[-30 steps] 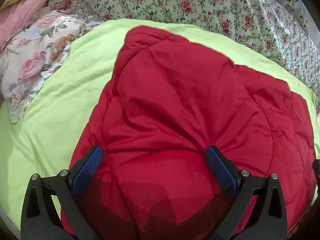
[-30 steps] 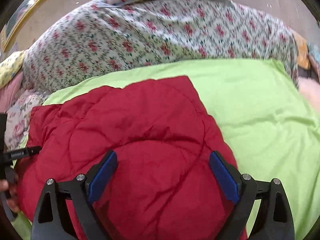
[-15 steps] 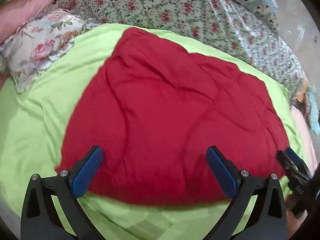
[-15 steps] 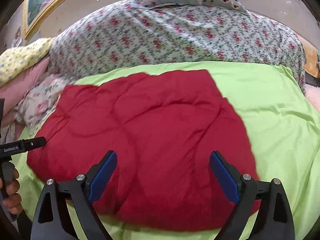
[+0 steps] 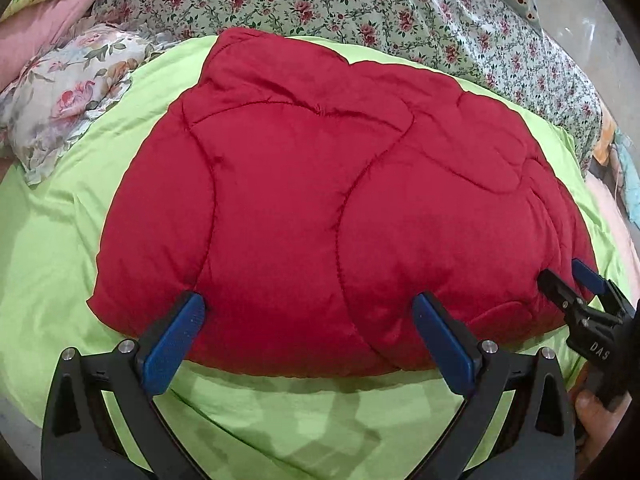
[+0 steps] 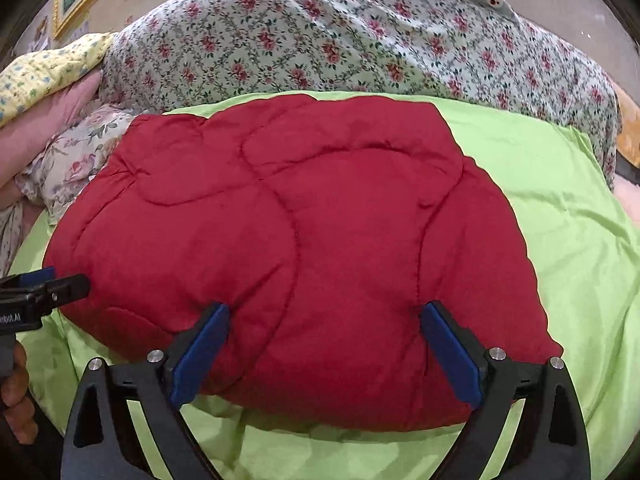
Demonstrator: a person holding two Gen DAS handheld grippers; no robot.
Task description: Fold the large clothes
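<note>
At frame centre, the red quilted garment (image 5: 320, 208) has been released onto the green sheet (image 5: 48, 240); both grippers (image 5: 308, 336) (image 6: 324, 344) are now withdrawn, fingers spread empty, fold laid.

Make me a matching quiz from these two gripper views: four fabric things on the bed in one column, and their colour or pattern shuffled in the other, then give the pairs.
Column one:
1. quilted jacket
2. sheet under the jacket
3. big cover behind the jacket
4. ruffled pillow

Column two:
A. small red roses on a pale ground
B. plain lime green
C. solid red
D. large pink flowers on white

Pairs: 1-C, 2-B, 3-A, 4-D
</note>
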